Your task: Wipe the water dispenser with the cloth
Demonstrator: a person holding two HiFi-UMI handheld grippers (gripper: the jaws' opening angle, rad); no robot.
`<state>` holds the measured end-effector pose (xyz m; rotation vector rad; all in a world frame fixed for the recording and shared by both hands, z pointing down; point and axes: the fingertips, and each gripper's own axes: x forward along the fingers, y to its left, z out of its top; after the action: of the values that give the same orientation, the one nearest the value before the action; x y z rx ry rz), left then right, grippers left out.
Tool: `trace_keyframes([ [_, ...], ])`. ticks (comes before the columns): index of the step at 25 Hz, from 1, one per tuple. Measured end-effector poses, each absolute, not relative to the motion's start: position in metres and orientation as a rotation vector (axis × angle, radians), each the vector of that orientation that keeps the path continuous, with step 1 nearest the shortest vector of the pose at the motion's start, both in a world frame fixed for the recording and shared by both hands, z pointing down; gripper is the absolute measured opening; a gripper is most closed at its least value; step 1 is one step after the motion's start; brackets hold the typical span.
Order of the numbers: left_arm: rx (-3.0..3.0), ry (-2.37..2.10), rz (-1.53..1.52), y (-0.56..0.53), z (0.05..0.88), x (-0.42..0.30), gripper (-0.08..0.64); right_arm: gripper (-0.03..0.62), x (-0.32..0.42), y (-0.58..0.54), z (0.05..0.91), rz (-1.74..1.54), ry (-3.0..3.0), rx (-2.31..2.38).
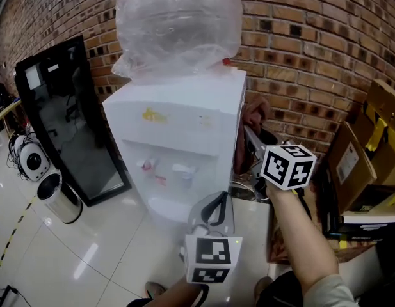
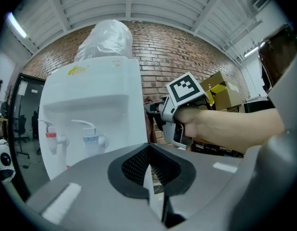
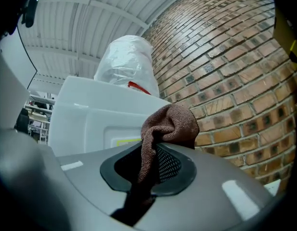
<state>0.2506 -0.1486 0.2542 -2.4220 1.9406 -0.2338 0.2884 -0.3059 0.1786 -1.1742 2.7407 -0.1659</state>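
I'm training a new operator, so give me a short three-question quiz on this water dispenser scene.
1. Which gripper holds the brown cloth?
2. True or false: the water dispenser has one red tap and one blue tap.
3. What sits on top of it? A) a kettle B) a plastic-wrapped bottle C) a cardboard box
Key: 1 the right gripper; 2 true; 3 B.

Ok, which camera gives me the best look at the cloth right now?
The right gripper view: the cloth sits brown and bunched at its centre, pinched by the right gripper. The head view shows only a small brown bunch beside the water dispenser, and the left gripper view shows only a sliver.
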Motion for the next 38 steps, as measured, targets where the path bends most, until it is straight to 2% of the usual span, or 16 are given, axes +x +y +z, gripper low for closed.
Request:
trace_keyframes([
  [9, -2.38, 2.027, -0.269, -0.143, 0.289, 0.24, 0.0, 0.067, 0.285, -0.303, 0.242, -0.154, 2.756, -1.22],
  [38, -2.441, 2.018, -0.322, -0.149, 0.331, 0.27, 0.0, 0.066, 0.281, -0.297, 0.323, -0.292, 2.9, -1.141],
])
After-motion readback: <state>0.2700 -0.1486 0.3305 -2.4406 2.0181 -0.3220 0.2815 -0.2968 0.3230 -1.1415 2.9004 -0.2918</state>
